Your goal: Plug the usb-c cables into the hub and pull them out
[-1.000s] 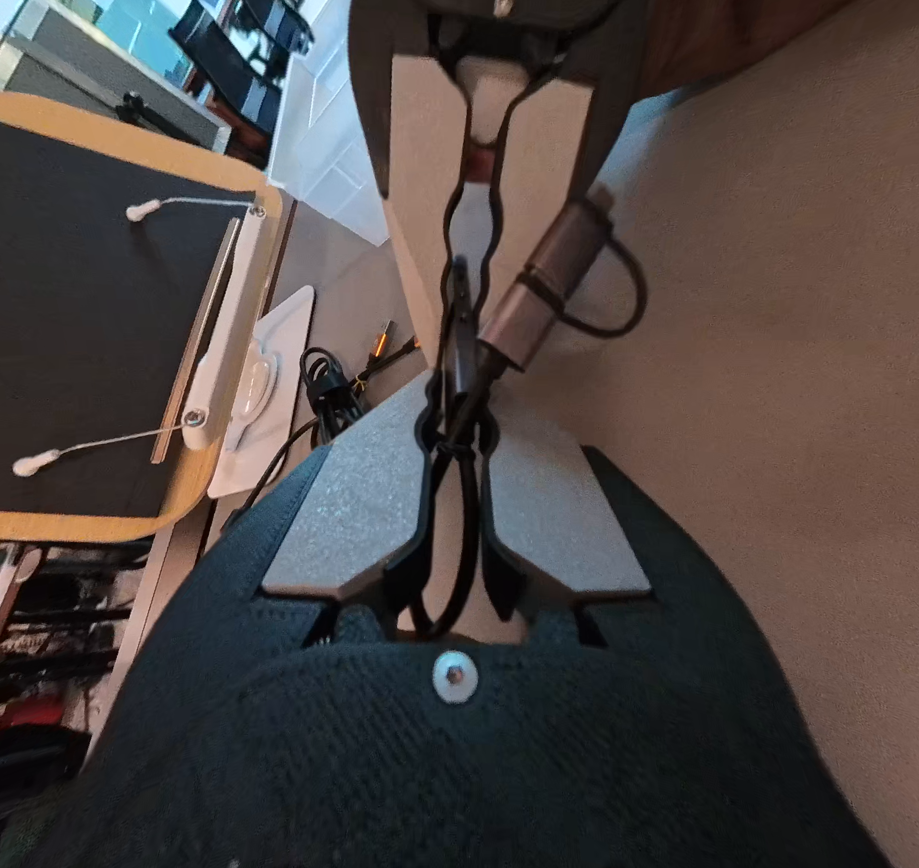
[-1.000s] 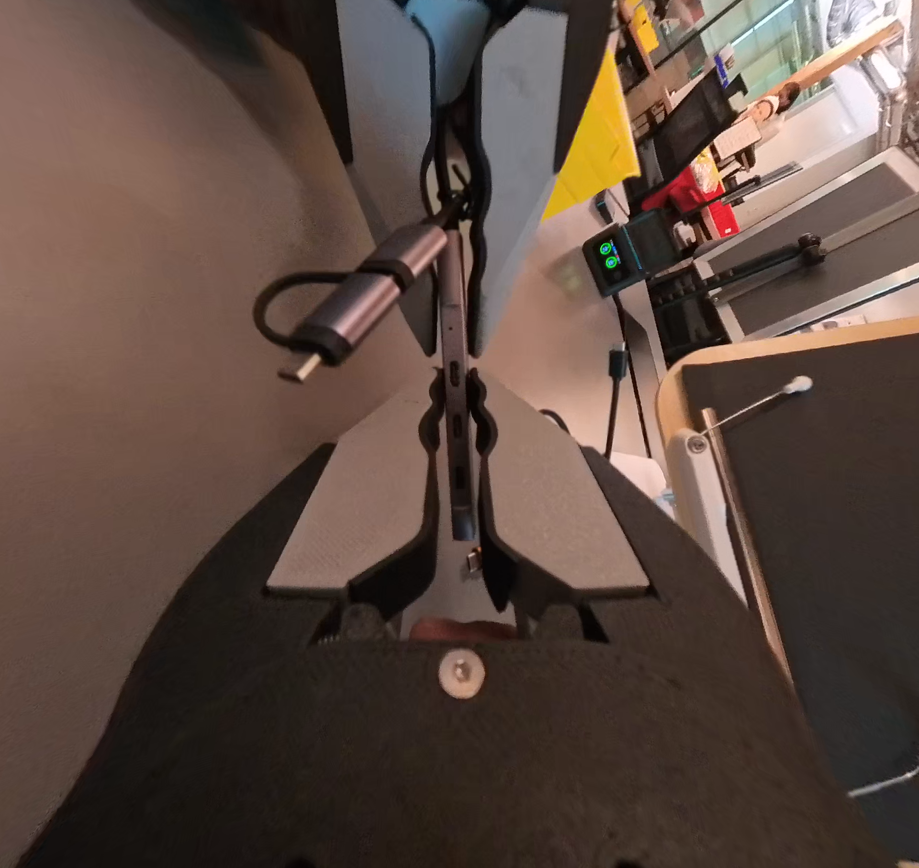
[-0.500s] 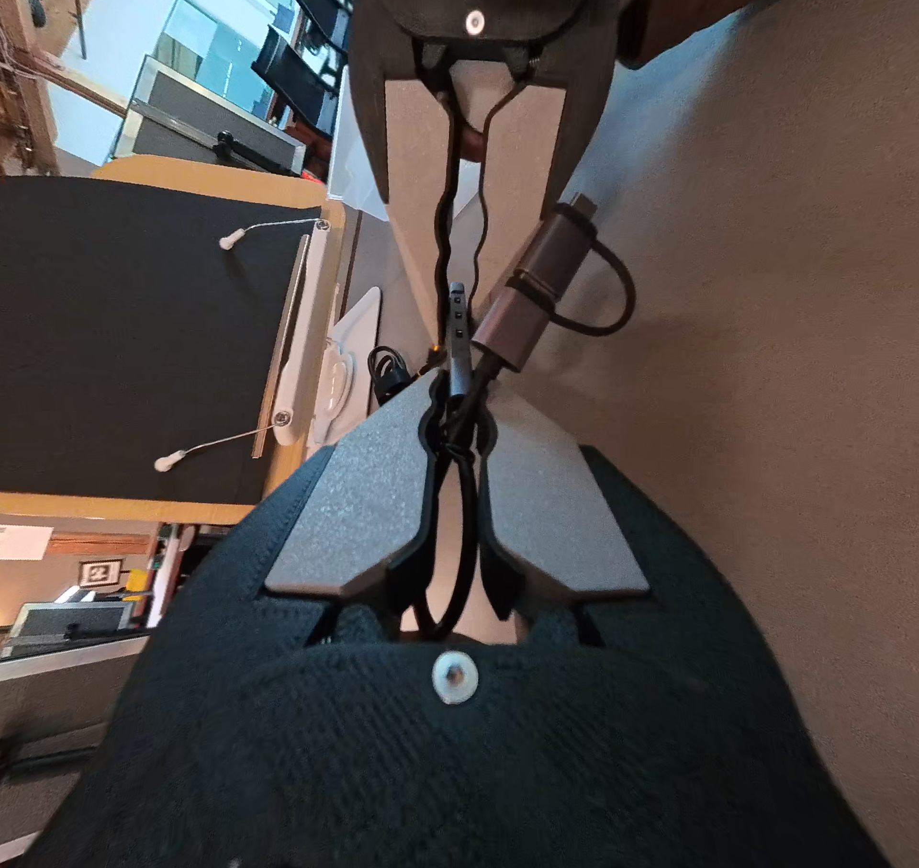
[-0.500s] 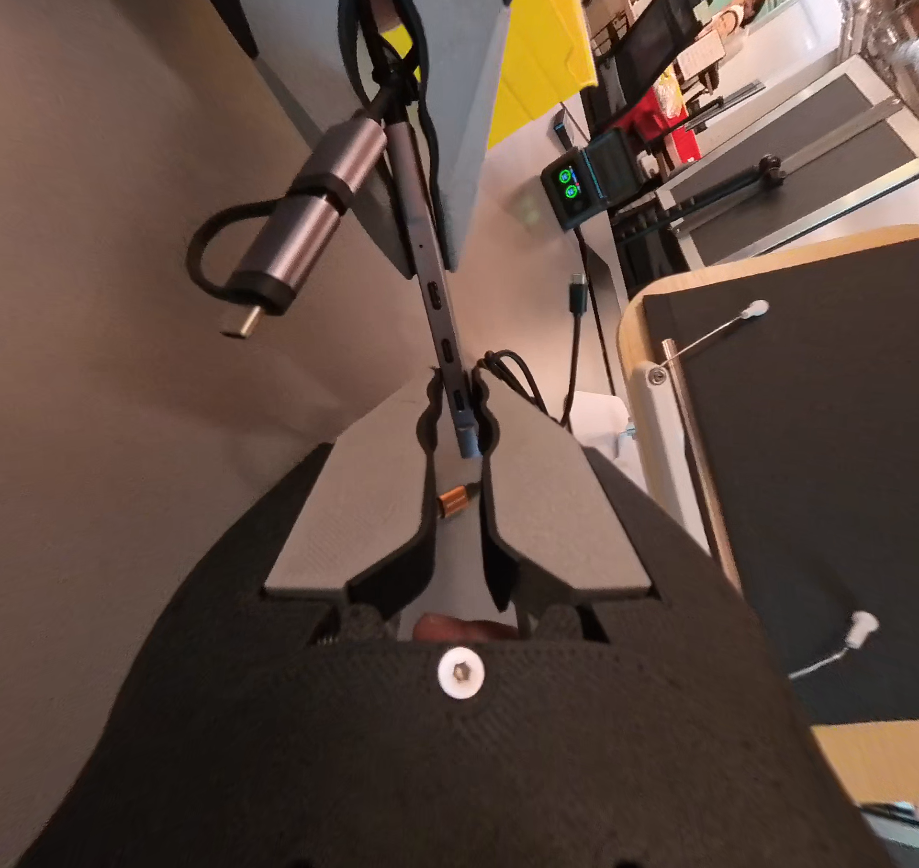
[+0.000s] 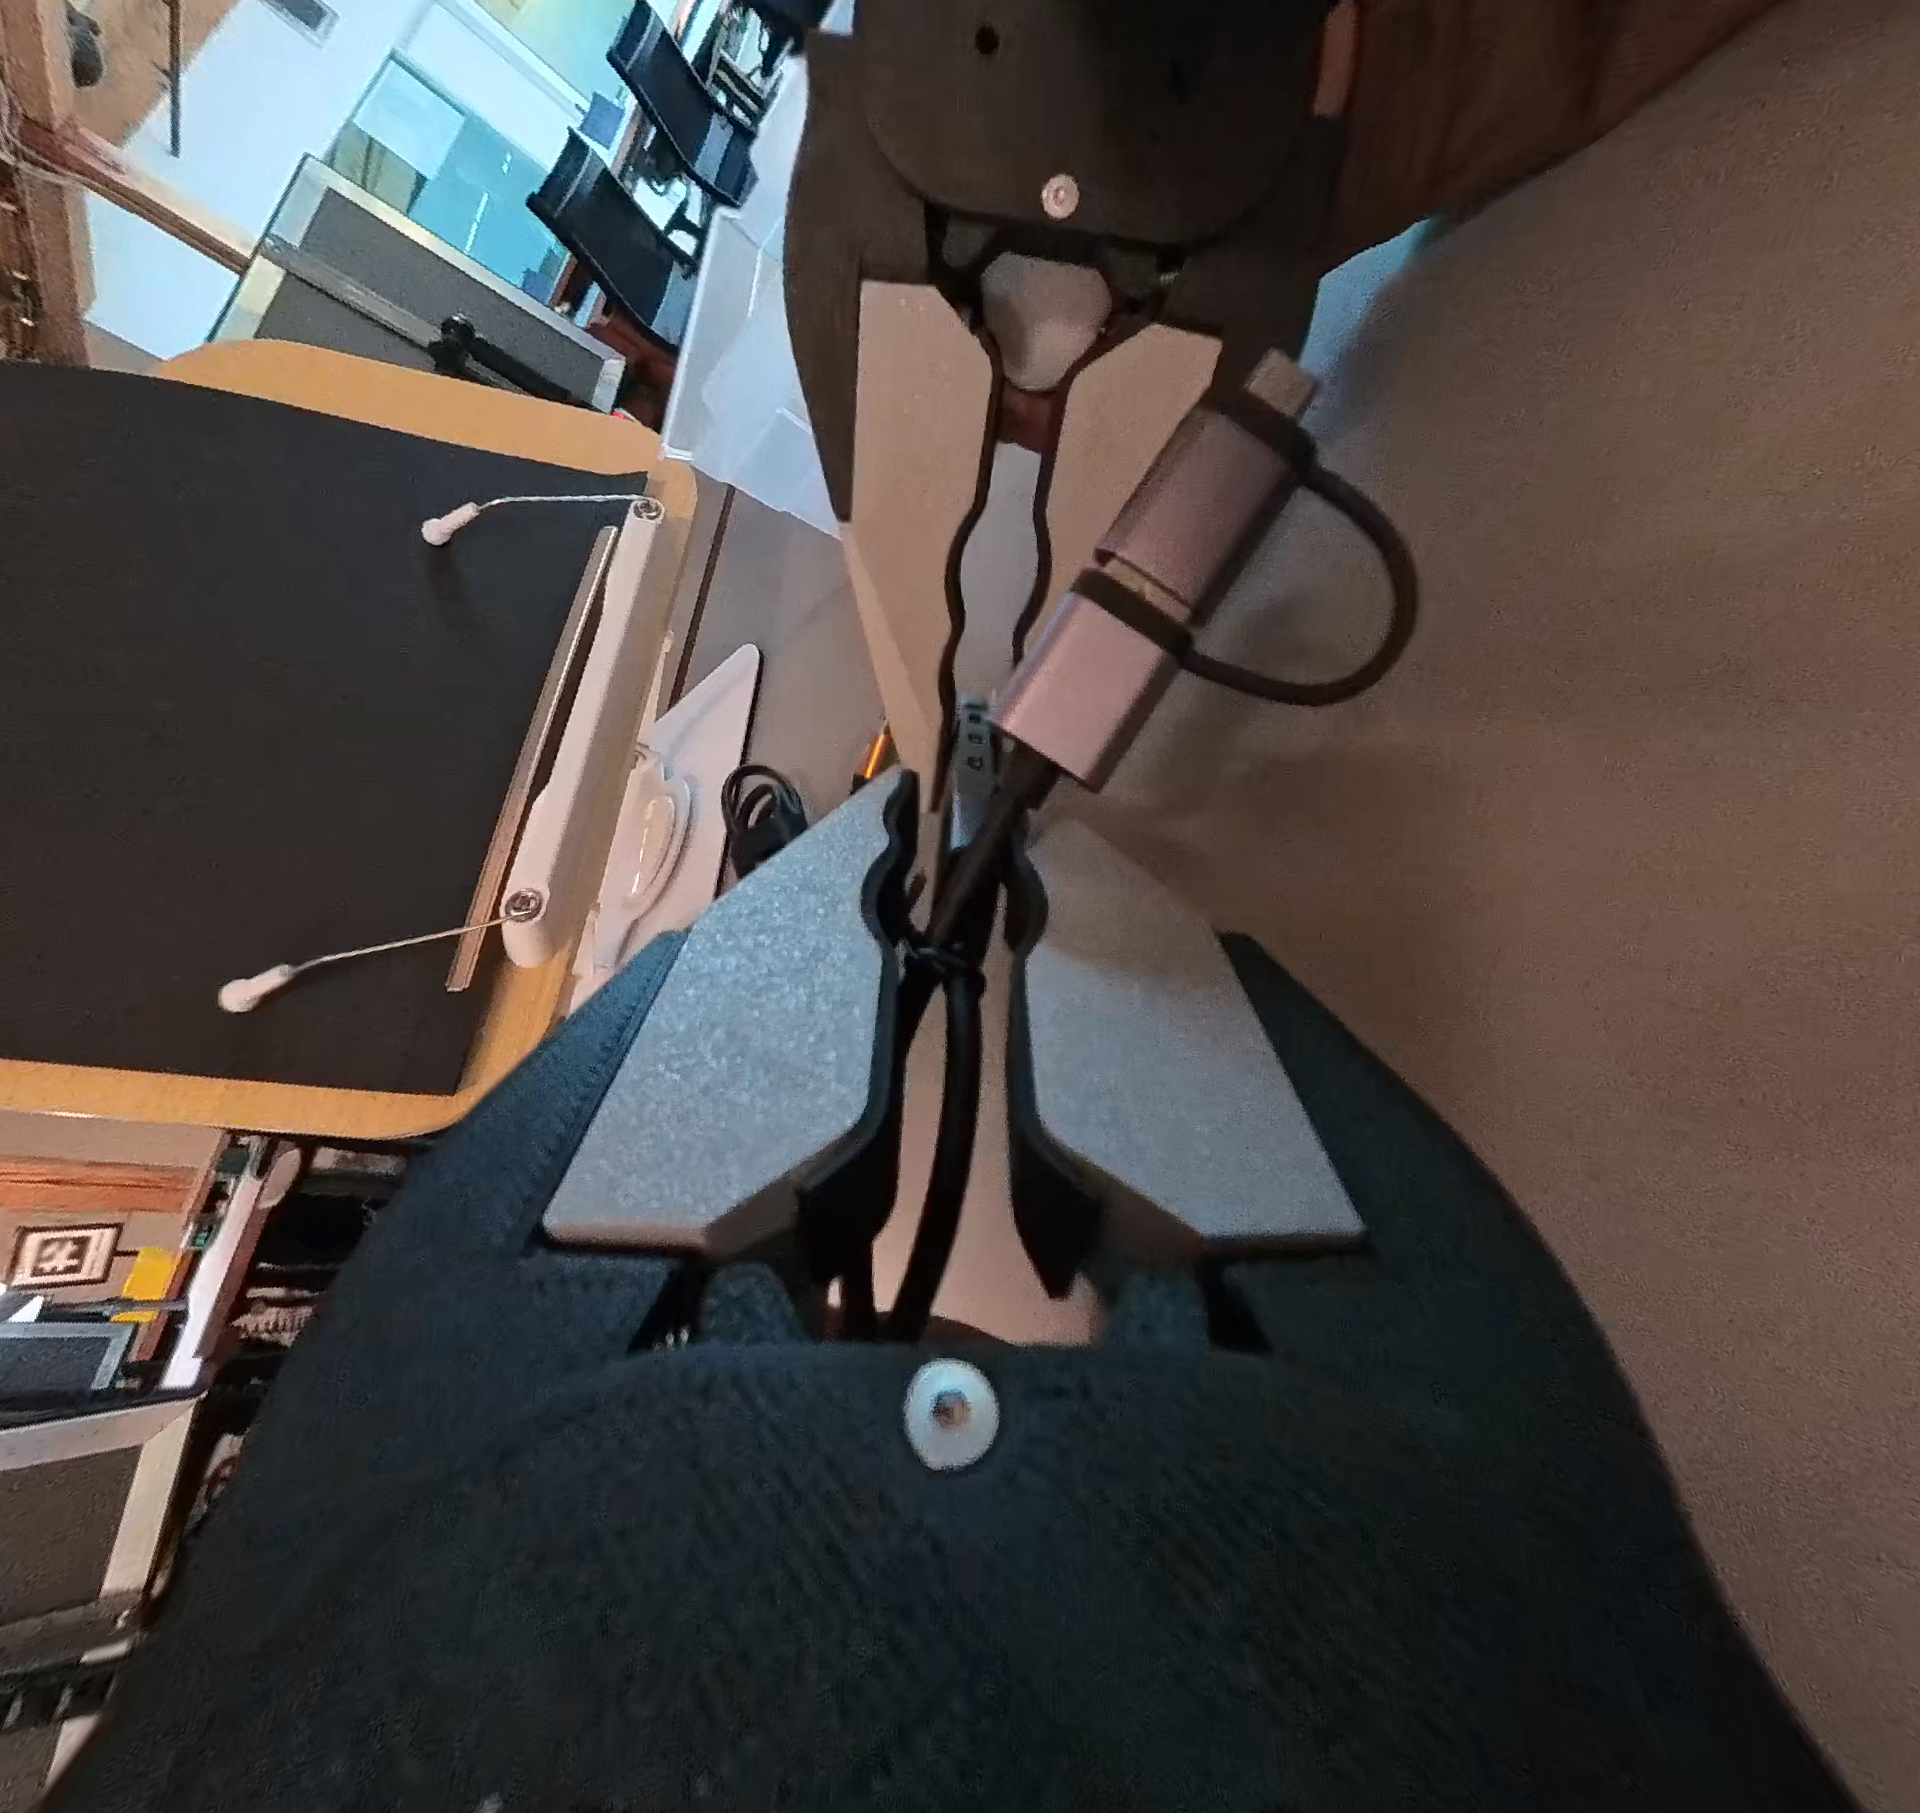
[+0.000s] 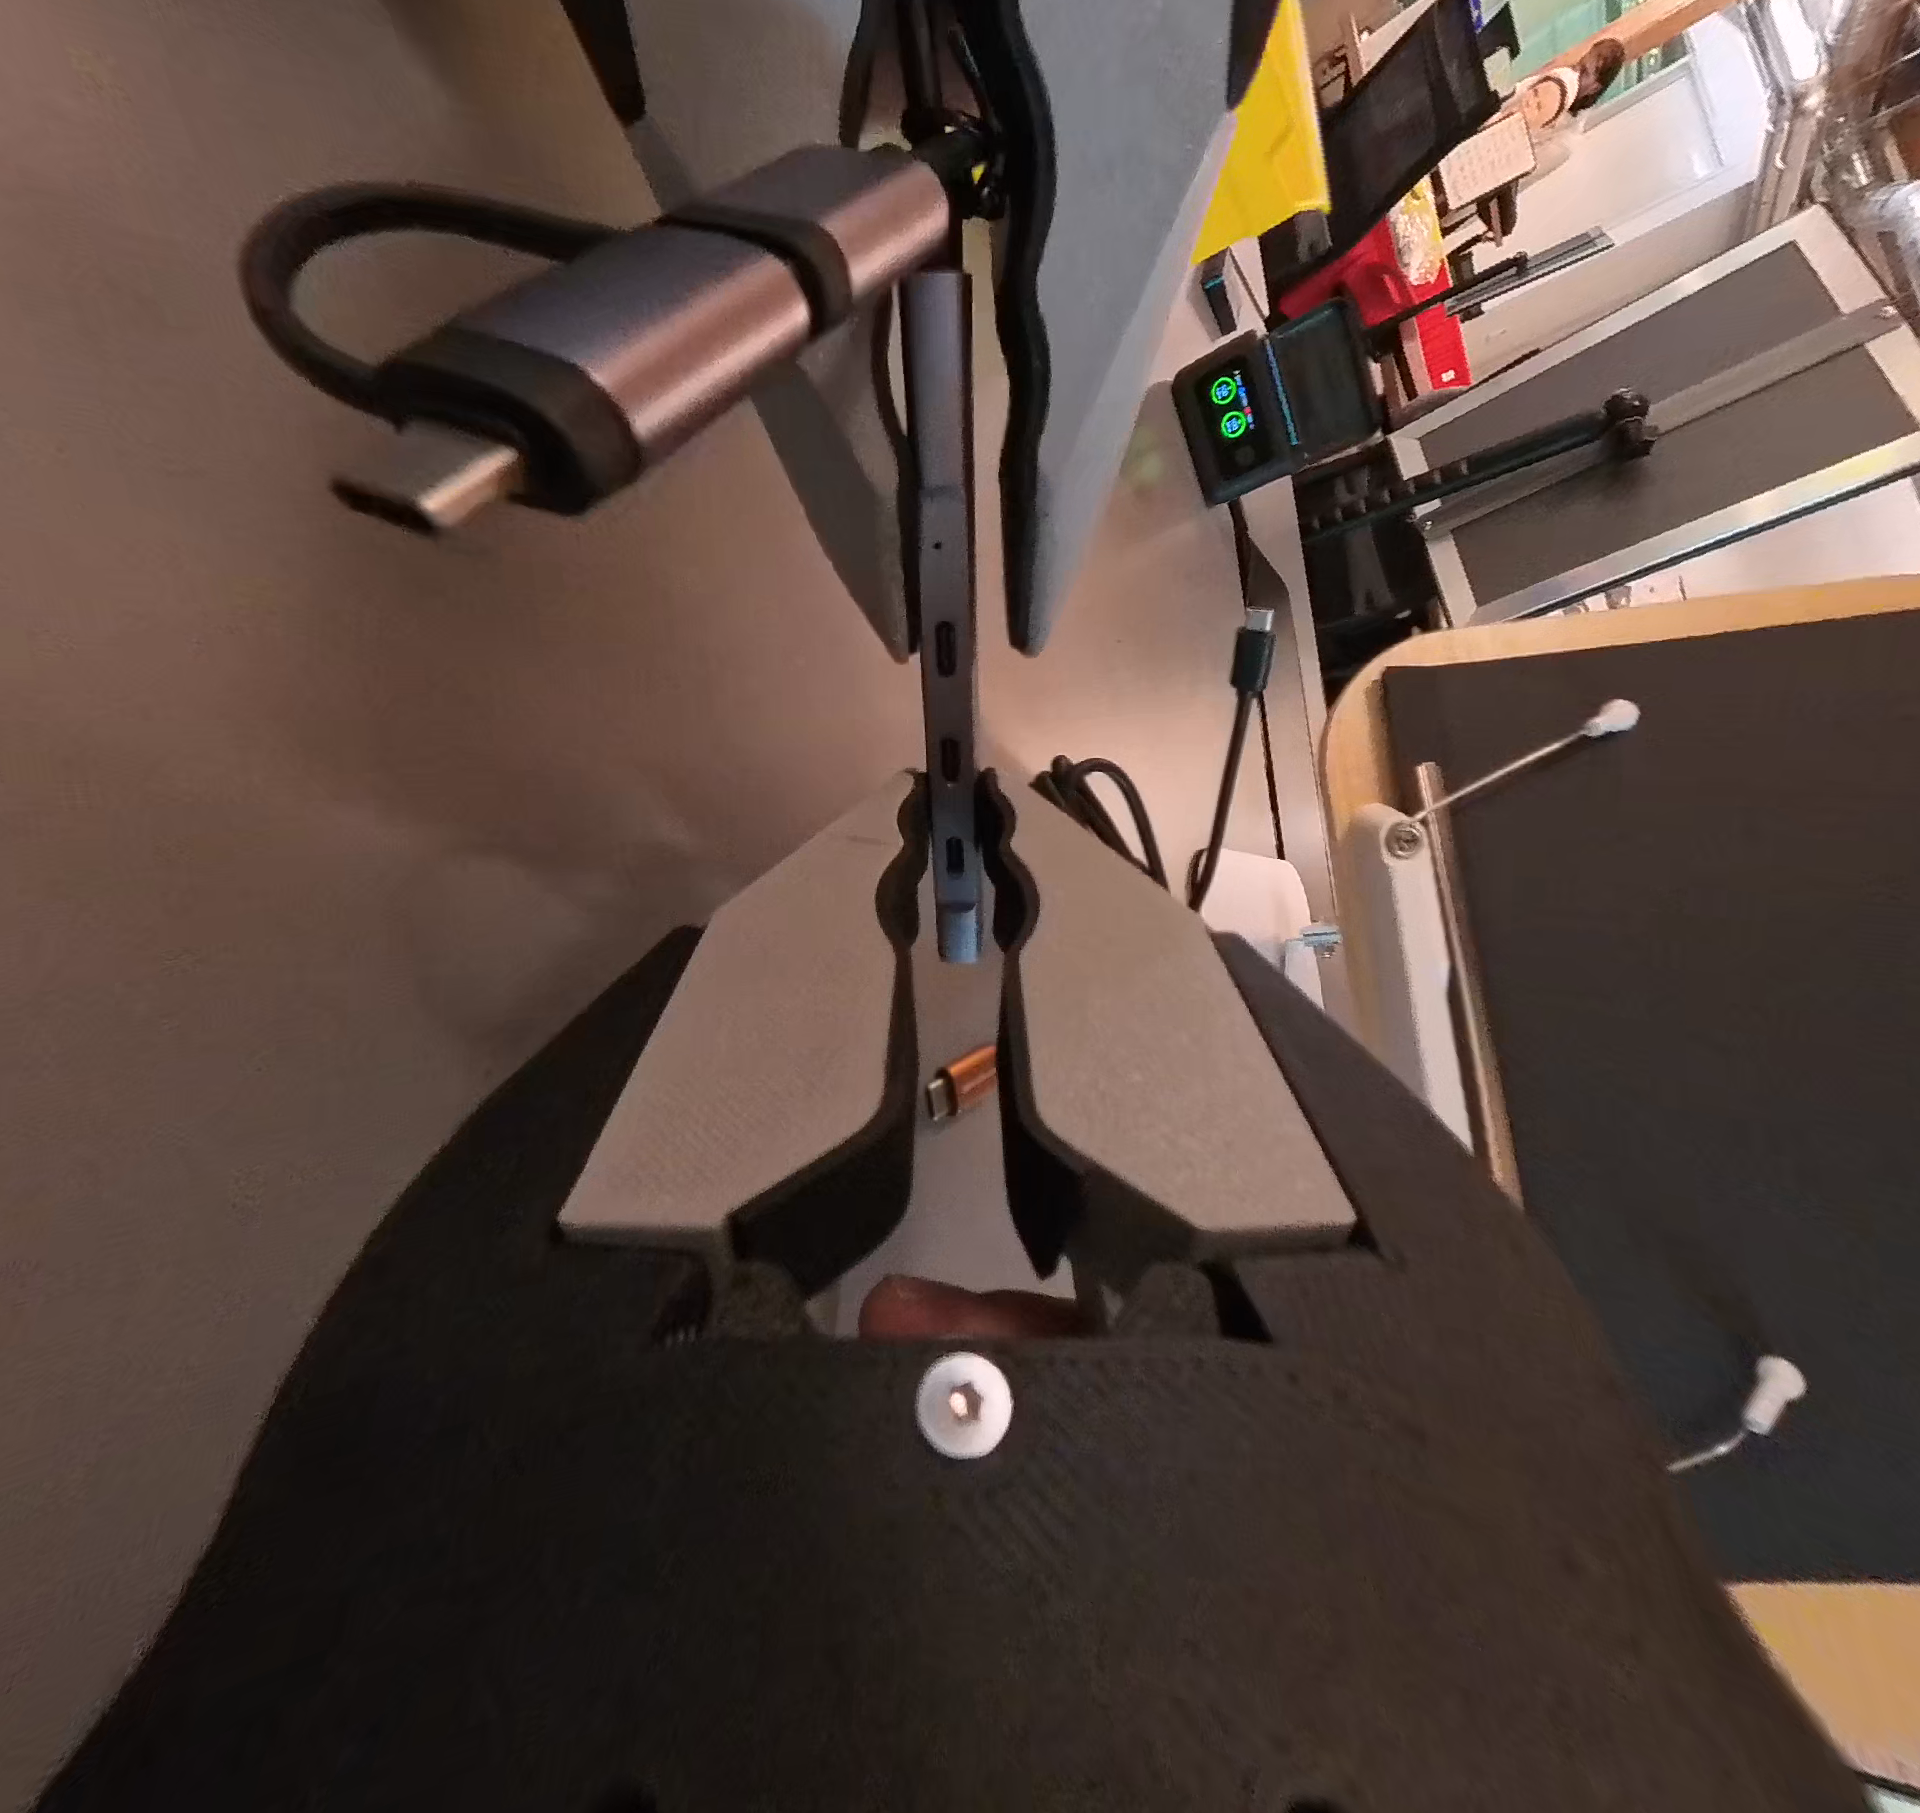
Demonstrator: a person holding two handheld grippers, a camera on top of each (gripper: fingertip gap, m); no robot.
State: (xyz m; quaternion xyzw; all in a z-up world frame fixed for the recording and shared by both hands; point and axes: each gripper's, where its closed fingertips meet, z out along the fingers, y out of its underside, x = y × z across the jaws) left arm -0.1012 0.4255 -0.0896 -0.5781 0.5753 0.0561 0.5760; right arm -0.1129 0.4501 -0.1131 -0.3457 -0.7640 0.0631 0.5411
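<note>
Now deeper between the right gripper's (image 6: pixel 952 807) fingers, the slim grey metal hub (image 6: pixel 948 683) is clamped edge-on.
Left gripper (image 5: pixel 961 813) pinches the hub's black cable (image 5: pixel 951 1057); its grey plug adapter (image 6: pixel 665 309) hangs beside them.

Slim grey hub (image 6: pixel 948 724) upright; orange-tipped cable (image 6: pixel 961 1088) unplugged.
</note>
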